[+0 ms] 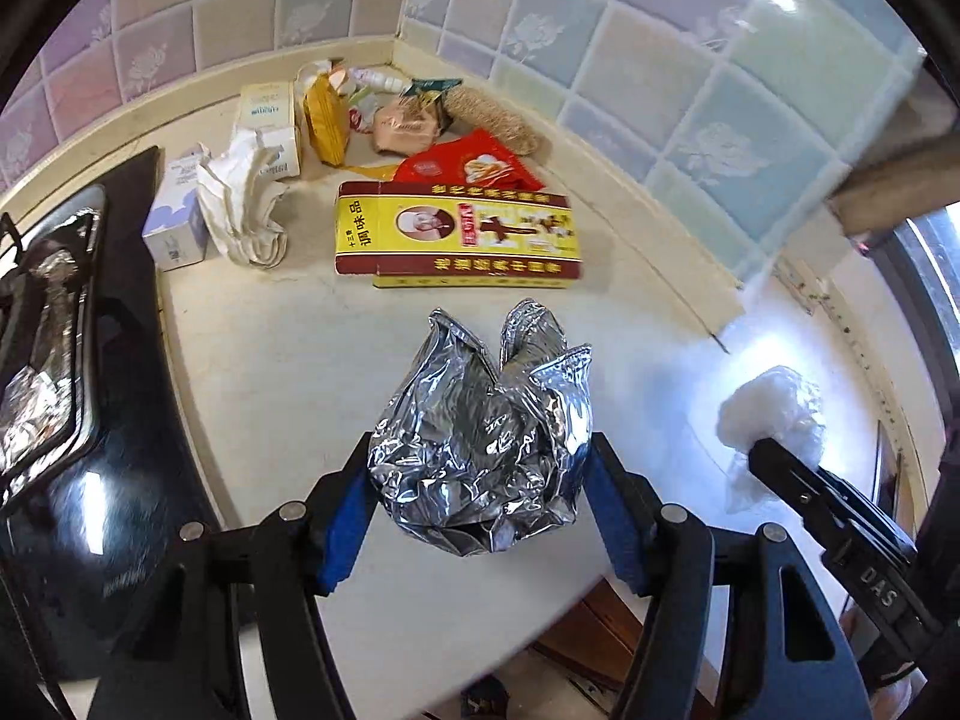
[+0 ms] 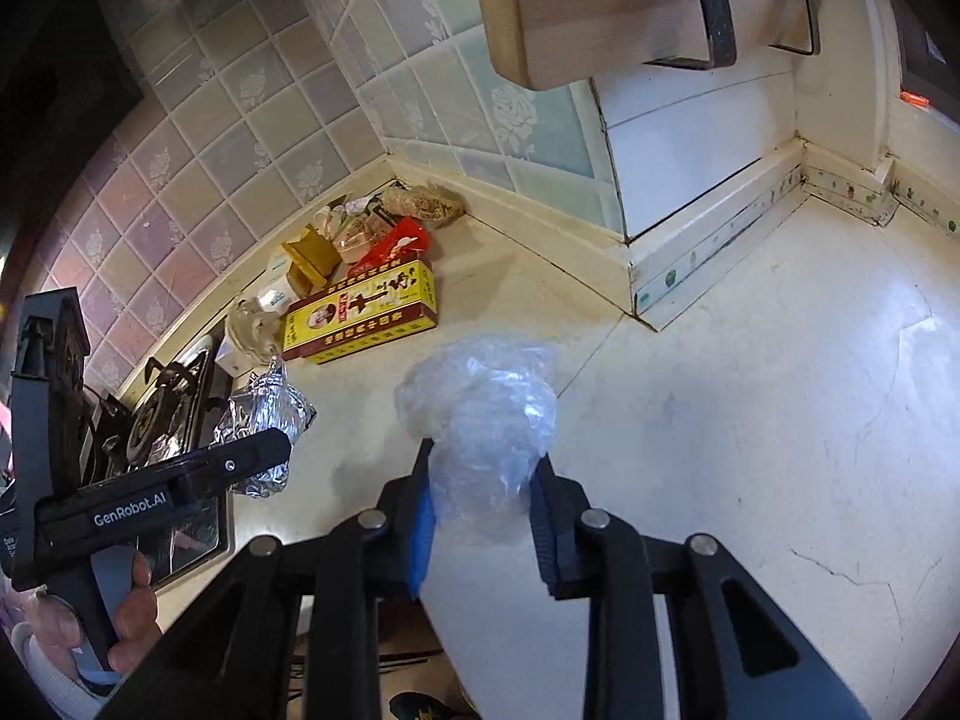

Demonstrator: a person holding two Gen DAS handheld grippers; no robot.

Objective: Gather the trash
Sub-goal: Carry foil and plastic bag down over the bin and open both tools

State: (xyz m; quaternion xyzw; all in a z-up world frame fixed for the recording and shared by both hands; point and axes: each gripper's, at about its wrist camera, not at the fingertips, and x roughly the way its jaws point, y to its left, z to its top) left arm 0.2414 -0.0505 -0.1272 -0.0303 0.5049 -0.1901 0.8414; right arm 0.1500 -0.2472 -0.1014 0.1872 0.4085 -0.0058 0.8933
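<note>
My left gripper (image 1: 480, 468) is shut on a crumpled silver foil bag (image 1: 486, 432), lifted over the pale counter (image 1: 288, 372). My right gripper (image 2: 483, 474) is shut on a wad of clear plastic wrap (image 2: 480, 414), also off the counter. From the left wrist view the right gripper (image 1: 774, 450) shows at the right edge with the plastic wad (image 1: 774, 408) in it. In the right wrist view the left gripper (image 2: 264, 450) with the foil bag (image 2: 264, 414) appears at the left, held by a hand (image 2: 129, 606).
More trash lies in the tiled corner: a yellow and red box (image 1: 462, 234), a red packet (image 1: 474, 165), a crumpled white bag (image 1: 240, 204), small cartons (image 1: 177, 216) and wrappers (image 1: 402, 126). A black gas stove (image 1: 54, 324) sits at the left. A cabinet (image 2: 600, 6) hangs above.
</note>
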